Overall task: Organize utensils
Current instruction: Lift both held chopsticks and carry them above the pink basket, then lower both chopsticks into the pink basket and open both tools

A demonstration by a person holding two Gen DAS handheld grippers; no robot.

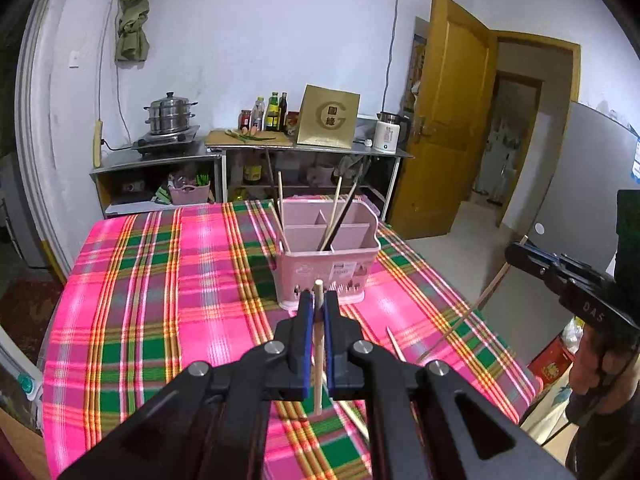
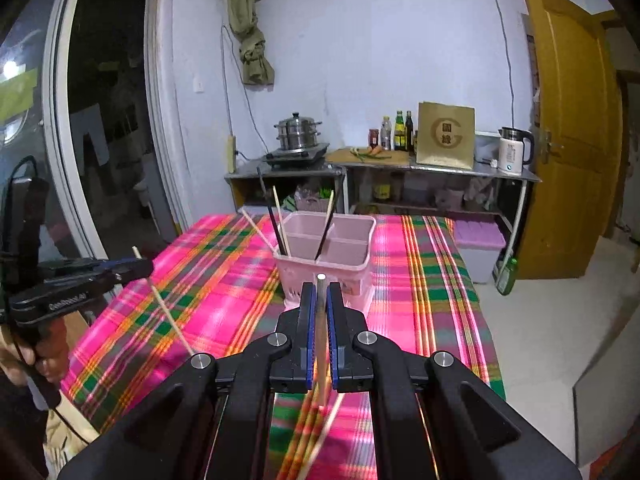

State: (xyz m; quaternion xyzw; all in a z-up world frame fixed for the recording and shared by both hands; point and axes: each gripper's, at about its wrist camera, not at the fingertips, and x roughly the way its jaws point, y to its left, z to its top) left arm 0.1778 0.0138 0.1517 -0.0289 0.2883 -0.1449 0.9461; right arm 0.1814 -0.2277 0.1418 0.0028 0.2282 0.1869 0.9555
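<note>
A pink divided utensil holder (image 1: 332, 268) stands on the plaid table with several chopsticks (image 1: 335, 216) leaning in its compartments. My left gripper (image 1: 319, 298) is shut on a pale wooden chopstick (image 1: 319, 360), held upright just in front of the holder. My right gripper (image 2: 321, 288) is shut on another chopstick (image 2: 321, 320), also just before the holder (image 2: 340, 256). In each wrist view the other gripper shows to the side: the right one (image 1: 516, 254) with its stick (image 1: 472, 312) slanting down, the left one (image 2: 140, 266) with its stick (image 2: 168, 312). Loose chopsticks (image 1: 394, 344) (image 2: 328, 428) lie on the cloth.
The pink, green and orange plaid cloth (image 1: 160, 280) covers the table. Behind it a metal shelf (image 1: 256, 148) carries a steamer pot (image 1: 170, 114), bottles, a gold bag and a kettle (image 1: 388, 132). A yellow door (image 1: 448, 112) is open at right. A purple box (image 2: 480, 240) sits on the floor.
</note>
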